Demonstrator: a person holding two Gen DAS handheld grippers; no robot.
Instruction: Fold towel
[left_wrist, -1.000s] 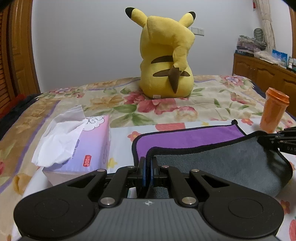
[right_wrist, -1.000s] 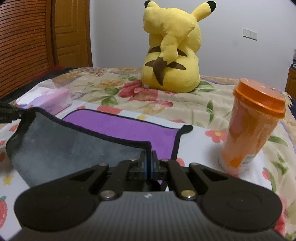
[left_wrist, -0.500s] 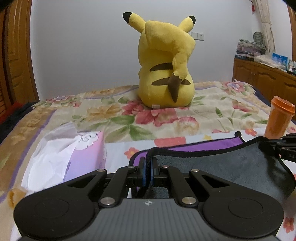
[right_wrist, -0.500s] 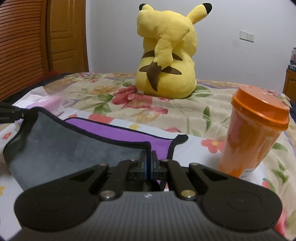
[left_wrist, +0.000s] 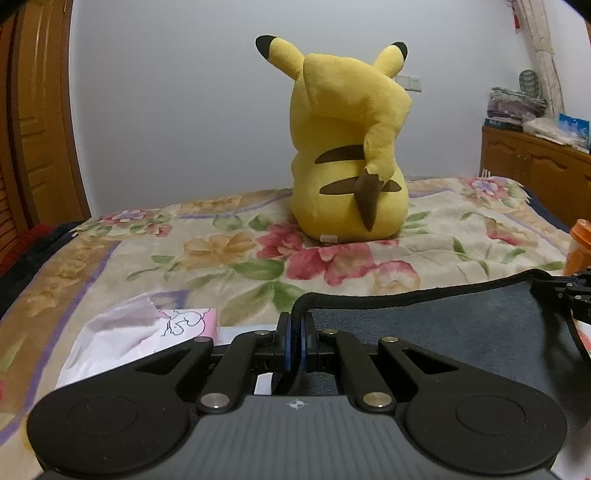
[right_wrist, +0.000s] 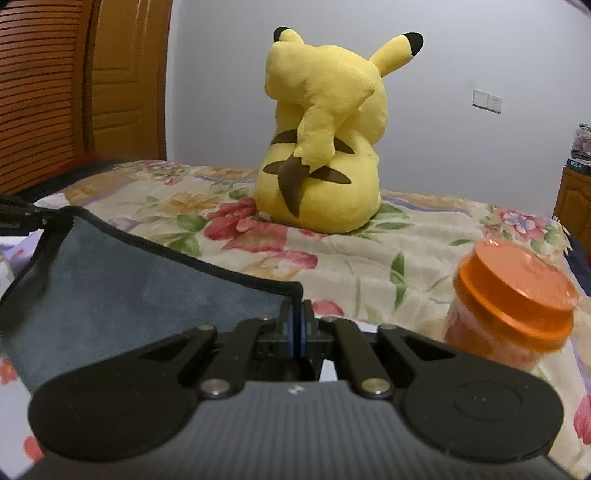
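Floral quilt (left_wrist: 229, 258), plush, seemingly gray towel (left_wrist: 443, 332)

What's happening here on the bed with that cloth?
A person is folding a grey, black-edged towel on the floral bedspread. The left tool and right tool each pinch one corner, holding that edge up. A yellow plush toy and an orange lidded cup sit nearby.
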